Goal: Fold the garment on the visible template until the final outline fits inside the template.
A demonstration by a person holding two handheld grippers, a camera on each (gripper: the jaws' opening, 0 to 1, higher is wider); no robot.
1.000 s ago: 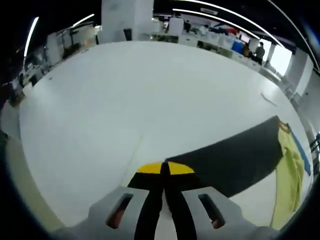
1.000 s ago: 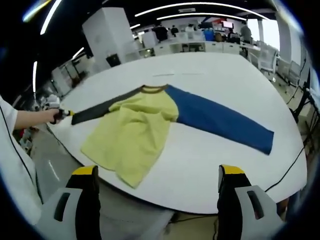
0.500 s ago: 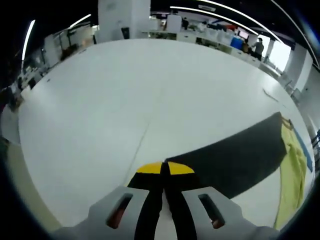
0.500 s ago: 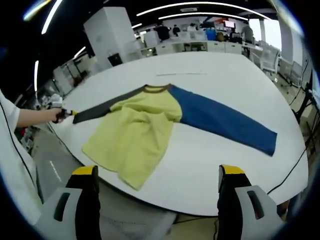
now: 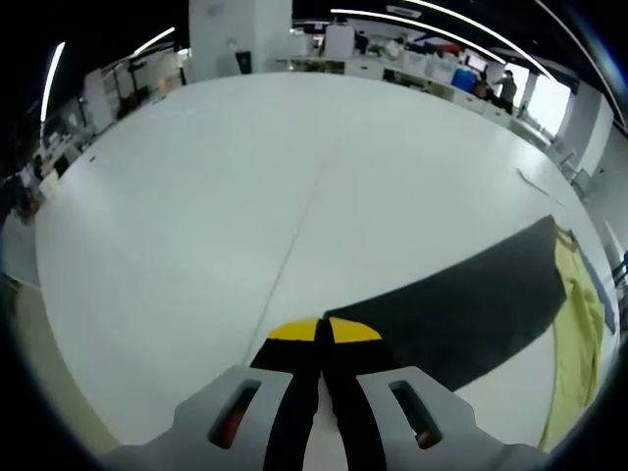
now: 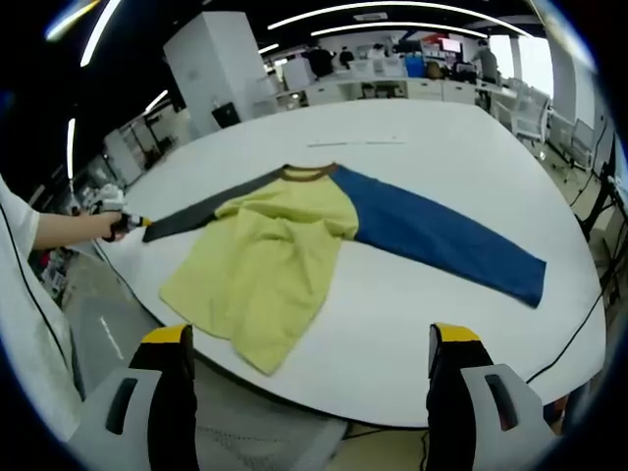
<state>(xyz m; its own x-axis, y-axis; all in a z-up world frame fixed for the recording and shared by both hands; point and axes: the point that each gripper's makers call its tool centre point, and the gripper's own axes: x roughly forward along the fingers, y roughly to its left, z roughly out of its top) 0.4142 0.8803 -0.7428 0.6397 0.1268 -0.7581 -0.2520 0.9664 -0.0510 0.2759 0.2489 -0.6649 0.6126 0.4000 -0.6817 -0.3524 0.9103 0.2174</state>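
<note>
the left gripper (image 5: 324,339) has its two jaws pressed together, and they pinch the end of the dark sleeve (image 5: 461,309) of the shirt. the yellow tips meet right at the sleeve's edge. from there the dark sleeve runs away to the right, flat on the white table (image 5: 245,186), up to the yellow body (image 5: 574,324) of the shirt.

the right gripper (image 6: 309,368) has its jaws spread wide apart, with nothing between them. it hangs off the near edge of the table (image 6: 432,128), well apart from the shirt.

in the right gripper view the shirt (image 6: 270,260) lies spread on the table. its yellow middle is a bit wrinkled. the blue sleeve (image 6: 442,240) lies flat out to the right. the dark sleeve (image 6: 206,211) goes left to the left gripper (image 6: 123,226), held in a hand (image 6: 98,228).
</note>
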